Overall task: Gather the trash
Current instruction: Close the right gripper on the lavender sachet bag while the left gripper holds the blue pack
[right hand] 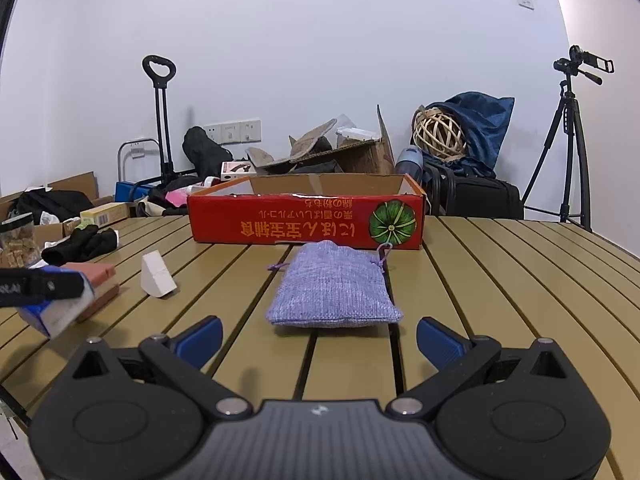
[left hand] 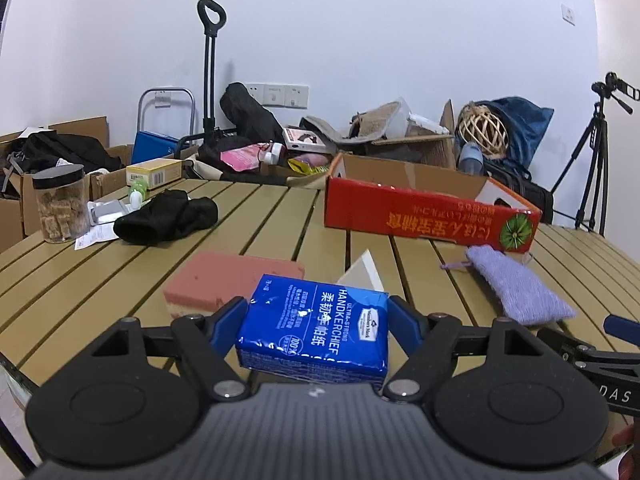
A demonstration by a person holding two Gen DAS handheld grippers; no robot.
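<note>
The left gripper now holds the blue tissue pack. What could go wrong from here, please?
The left gripper pinches the soft tissue pack only at its sides, so it may slip or crush on the way to the red box. The open right gripper faces the purple pouch, whose drawstring might snag.

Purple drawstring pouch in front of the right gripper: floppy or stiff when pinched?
Probably floppy: the purple pouch is woven cloth, lying flat and slightly puffed, so it should sag and bunch between the fingers. Likely light for its size. It shouldn't roll, and the coarse weave looks grippy, though its loose drawstring could snag.
</note>
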